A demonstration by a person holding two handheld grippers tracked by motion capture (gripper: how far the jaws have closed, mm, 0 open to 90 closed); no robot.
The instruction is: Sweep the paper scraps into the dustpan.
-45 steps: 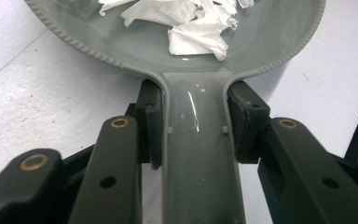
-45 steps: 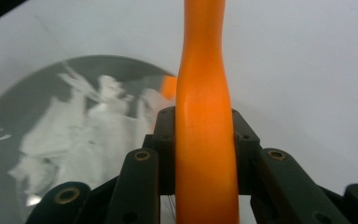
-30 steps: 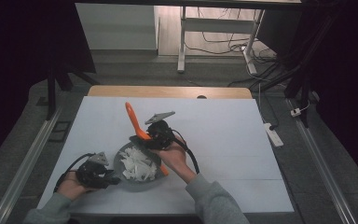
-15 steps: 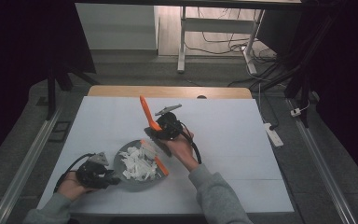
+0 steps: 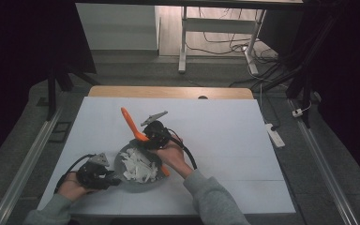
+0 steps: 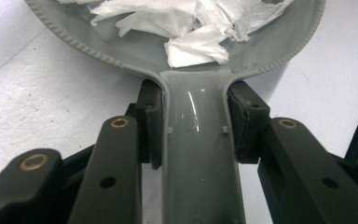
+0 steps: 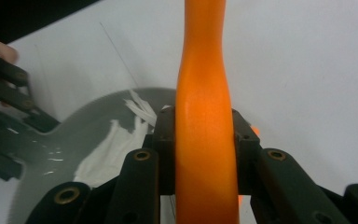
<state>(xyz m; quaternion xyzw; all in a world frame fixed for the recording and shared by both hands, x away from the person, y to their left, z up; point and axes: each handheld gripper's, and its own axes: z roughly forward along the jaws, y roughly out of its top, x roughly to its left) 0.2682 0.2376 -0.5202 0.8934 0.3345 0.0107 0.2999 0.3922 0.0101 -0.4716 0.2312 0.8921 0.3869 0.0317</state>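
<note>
Grey pan (image 5: pixel 138 165) sits near the front edge of the white tabletop (image 5: pixel 215 140), left of centre, with torn white paper scraps (image 5: pixel 138 161) heaped in its bowl. From my seat at the remote station I start at the far left, where a dark metal rail (image 5: pixel 26 164) runs along the grey floor beside the table and a black stand leg (image 5: pixel 51 89) rises behind it. On the table's front left corner my left gripper (image 5: pixel 108 180) lies low on the surface, its jaws clenched on the pan's handle (image 6: pixel 200 154), one pad pressed against each side just below the beaded rim (image 6: pixel 98 56). Moving rightwards over the pan, my right gripper (image 5: pixel 146 139) hangs above its far rim, jaws clamped on the shaft of an orange spatula (image 5: pixel 130 123), which tilts up and away to the left while its lower end shows just beside the pan's right edge. Beyond them the bare white sheet stretches to a wooden strip (image 5: pixel 168 92) along the far edge. Behind that I see a white desk frame (image 5: pixel 183 42) with loose cables on the floor, and at the far right a white power strip (image 5: pixel 273 133) lying beside the table.
</note>
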